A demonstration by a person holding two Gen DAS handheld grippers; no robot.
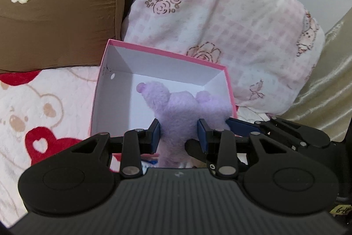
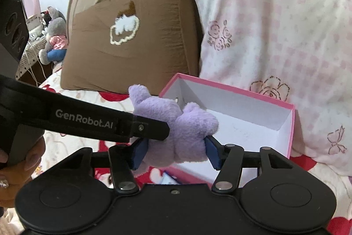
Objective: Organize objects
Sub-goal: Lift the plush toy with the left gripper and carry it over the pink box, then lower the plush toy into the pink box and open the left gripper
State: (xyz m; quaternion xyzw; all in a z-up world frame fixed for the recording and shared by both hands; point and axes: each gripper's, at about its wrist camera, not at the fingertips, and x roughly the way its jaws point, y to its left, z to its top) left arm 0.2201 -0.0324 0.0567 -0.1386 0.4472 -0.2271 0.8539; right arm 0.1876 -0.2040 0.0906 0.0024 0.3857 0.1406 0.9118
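Left wrist view shows the left tool [image 1: 179,132] clamped on the soft purple plush toy [image 1: 182,107], held over the near edge of the open pink cardboard box with white inside [image 1: 114,100] on the bed. The right tool [image 2: 173,152] is clamped on it too. I judge the toy light, squashy and not fragile; the thick middle gives the best hold.

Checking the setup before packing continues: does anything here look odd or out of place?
Yes: both grippers, left and right, clamp the same fluffy purple plush toy at the rim of the open pink cardboard box, which sits askew on the bed.
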